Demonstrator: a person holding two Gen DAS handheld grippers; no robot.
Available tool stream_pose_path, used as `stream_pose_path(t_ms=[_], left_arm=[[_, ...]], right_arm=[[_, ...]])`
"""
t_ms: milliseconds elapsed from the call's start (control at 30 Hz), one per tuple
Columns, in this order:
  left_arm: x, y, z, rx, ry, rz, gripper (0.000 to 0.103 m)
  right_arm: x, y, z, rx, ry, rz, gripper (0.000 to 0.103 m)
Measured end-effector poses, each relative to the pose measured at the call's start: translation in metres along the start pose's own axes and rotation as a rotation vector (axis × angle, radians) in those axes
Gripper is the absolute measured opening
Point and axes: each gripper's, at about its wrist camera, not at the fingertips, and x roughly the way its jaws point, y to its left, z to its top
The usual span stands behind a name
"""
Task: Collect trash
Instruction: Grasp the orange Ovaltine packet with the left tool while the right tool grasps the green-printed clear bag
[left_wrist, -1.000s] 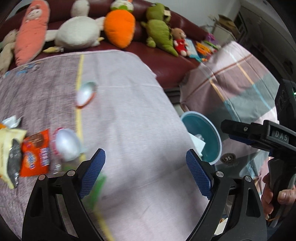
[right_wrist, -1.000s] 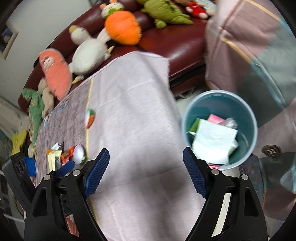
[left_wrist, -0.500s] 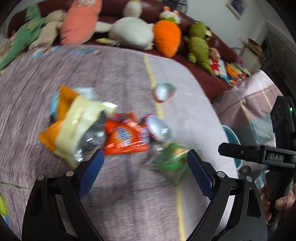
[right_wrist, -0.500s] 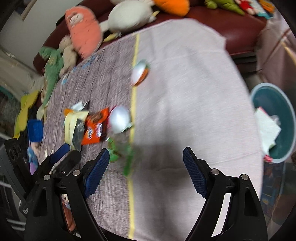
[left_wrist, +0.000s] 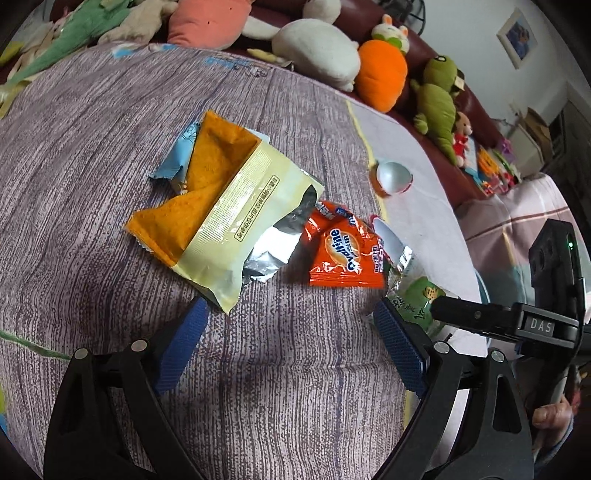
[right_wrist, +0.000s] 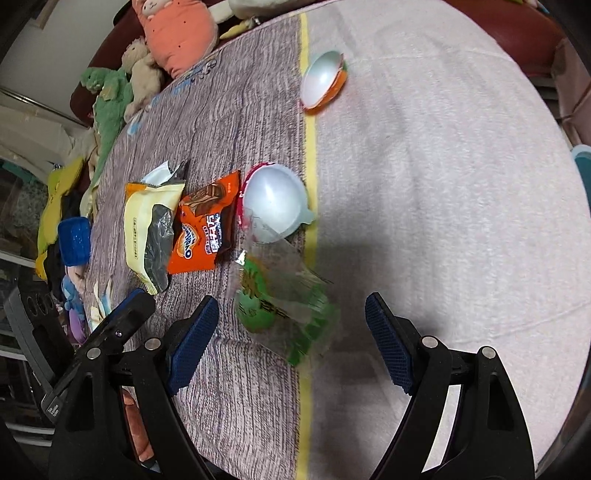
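a: both tools are over the cloth-covered table (left_wrist: 92, 177). the left gripper (left_wrist: 291, 350) has its blue pads spread wide, nothing between them but grey-purple cloth.

b: and just past its pads lies the pale yellow foil-lined snack bag (left_wrist: 236, 229), torn open, resting on an orange wrapper (left_wrist: 192, 192) with a light blue wrapper (left_wrist: 177, 155) under that.

a: touching the yellow bag's right side is the orange ovaltine packet (left_wrist: 343, 254). next to that, a clear plastic cup with a foil lid (right_wrist: 273, 201).

b: the right gripper (right_wrist: 291, 339) is spread wide too, pinching nothing. the crumpled green-and-clear plastic wrapper (right_wrist: 284, 302) lies on the cloth just ahead of its pads, by the yellow stripe (right_wrist: 310, 129).

a: further along that stripe, toward the far edge, sits an orange-rimmed half-egg plastic shell (right_wrist: 323, 81), alone. plush toys (left_wrist: 380, 74) line the dark red sofa (left_wrist: 476, 177) beyond.
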Motion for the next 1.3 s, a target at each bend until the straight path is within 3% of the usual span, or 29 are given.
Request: stream_pose_path(t_ms=[200,267,400,667,933,1167,1300], left_arm=[[0.004,-0.006,-0.001,0.017,0.012,-0.001,0.091],[0.005,-0.009,-0.001,0.019,0.016,-0.002,0.091],[0.006,-0.016,0.000,0.017,0.018,-0.009,0.091],[0.014,-0.041,0.011,0.044,0.016,0.005,0.091],[0.045,-0.062,0.032,0.112,0.034,0.082,0.091],[0.068,-0.063,0.032,0.163,0.079,0.140,0.070],[0.075,-0.061,0.033,0.170,0.083,0.158,0.066]], right_arm=[[0.012,0.000,0.003,0.013,-0.010,0.030,0.076],[0.014,0.002,0.000,-0.010,-0.012,0.041,0.046],[0.011,0.001,-0.004,-0.023,-0.012,0.044,0.042],[-0.026,-0.013,-0.009,-0.018,-0.070,0.047,0.042],[-0.065,-0.047,0.004,0.039,-0.165,0.029,0.043],[-0.069,-0.072,0.011,0.084,-0.173,0.045,0.043],[-0.065,-0.078,0.013,0.099,-0.169,0.053,0.043]])
